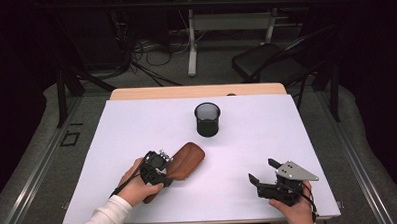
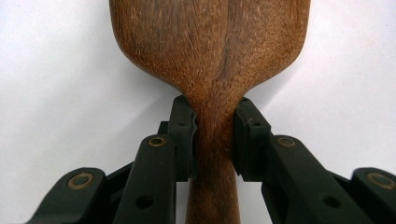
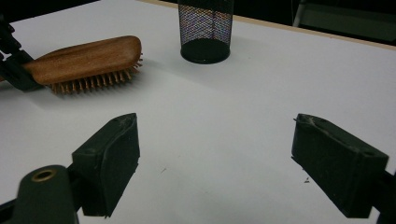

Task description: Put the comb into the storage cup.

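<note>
A brown wooden hairbrush (image 1: 187,160) lies at the near left of the white table (image 1: 137,124), bristles down. My left gripper (image 1: 161,168) is shut on its handle. In the left gripper view both pads press the narrow neck of the hairbrush (image 2: 215,51), just below the wide head. The right gripper view shows the hairbrush (image 3: 84,58) lying on its bristles at the upper left. My right gripper (image 1: 263,174) rests at the near right, open, with nothing between its jaws. A black mesh cup (image 1: 207,119) stands upright near the table's middle back; the mesh cup (image 3: 205,29) is beyond the right gripper's jaws.
The white sheet covers a wooden table whose far edge (image 1: 196,91) shows bare wood. Beyond it on the floor stand a dark chair (image 1: 270,62), a white desk leg (image 1: 191,47) and a tangle of cables (image 1: 139,54).
</note>
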A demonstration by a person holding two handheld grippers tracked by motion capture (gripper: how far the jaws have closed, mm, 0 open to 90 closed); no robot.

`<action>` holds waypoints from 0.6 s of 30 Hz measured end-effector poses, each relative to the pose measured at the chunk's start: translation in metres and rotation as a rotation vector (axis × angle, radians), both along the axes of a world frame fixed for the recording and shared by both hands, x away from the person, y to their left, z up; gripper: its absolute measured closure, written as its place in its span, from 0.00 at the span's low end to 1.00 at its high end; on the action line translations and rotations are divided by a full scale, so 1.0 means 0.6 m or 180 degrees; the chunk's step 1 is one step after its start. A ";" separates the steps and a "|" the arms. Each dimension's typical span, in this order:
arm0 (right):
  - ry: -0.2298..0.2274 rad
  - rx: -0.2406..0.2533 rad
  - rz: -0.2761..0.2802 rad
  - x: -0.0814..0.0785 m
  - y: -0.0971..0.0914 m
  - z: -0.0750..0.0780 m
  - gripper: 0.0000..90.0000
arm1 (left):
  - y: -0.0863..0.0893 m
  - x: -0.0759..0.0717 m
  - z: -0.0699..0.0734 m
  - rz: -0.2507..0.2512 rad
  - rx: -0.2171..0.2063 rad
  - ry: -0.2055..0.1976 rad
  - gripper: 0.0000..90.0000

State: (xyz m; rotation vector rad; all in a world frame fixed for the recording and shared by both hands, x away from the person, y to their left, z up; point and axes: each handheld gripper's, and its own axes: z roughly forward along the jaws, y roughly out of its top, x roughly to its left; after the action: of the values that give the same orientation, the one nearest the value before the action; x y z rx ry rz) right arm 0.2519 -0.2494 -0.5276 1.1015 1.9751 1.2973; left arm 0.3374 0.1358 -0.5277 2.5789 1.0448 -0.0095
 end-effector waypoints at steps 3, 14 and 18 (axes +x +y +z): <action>-0.0007 0.0012 -0.0005 0.000 0.001 -0.001 0.16 | 0.002 -0.001 -0.001 0.0009 -0.0040 -0.0009 0.80; -0.0003 0.0005 0.0001 0.001 0.002 -0.001 0.16 | 0.011 -0.006 -0.004 0.0035 -0.0211 -0.0071 0.81; -0.0005 0.0004 -0.0004 0.001 0.001 -0.001 0.16 | 0.014 -0.005 -0.005 0.0033 -0.0267 -0.0060 0.81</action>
State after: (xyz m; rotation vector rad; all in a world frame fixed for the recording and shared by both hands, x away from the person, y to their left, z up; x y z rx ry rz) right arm 0.2524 -0.2488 -0.5283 1.1017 1.9726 1.2985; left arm 0.3345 0.1443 -0.5305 2.4936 1.0287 -0.0258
